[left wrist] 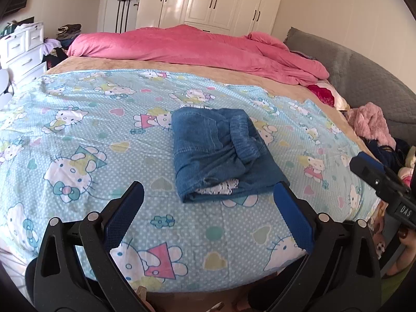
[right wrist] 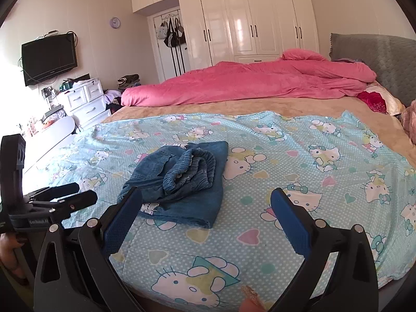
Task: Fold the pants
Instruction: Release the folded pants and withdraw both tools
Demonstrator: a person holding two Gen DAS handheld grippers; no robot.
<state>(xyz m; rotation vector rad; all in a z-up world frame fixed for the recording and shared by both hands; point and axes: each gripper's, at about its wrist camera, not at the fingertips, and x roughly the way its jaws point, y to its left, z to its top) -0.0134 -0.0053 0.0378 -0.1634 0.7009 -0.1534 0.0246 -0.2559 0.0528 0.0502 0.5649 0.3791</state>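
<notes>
Blue denim pants (left wrist: 218,153) lie folded in a compact bundle on the light blue cartoon-cat sheet (left wrist: 91,135), with the elastic waistband on top and a bit of white patterned lining at the near edge. They also show in the right wrist view (right wrist: 182,182). My left gripper (left wrist: 209,195) is open and empty, held just short of the bundle's near edge. My right gripper (right wrist: 206,202) is open and empty, near the bundle's front right side. Each gripper shows in the other's view: the right one (left wrist: 379,179), the left one (right wrist: 62,197).
A pink duvet (left wrist: 197,44) lies bunched across the far side of the bed. A grey headboard (left wrist: 364,78) and pink plush clothes (left wrist: 369,122) are at the right. White drawers (right wrist: 83,98), a wall TV (right wrist: 49,57) and white wardrobes (right wrist: 249,20) stand beyond.
</notes>
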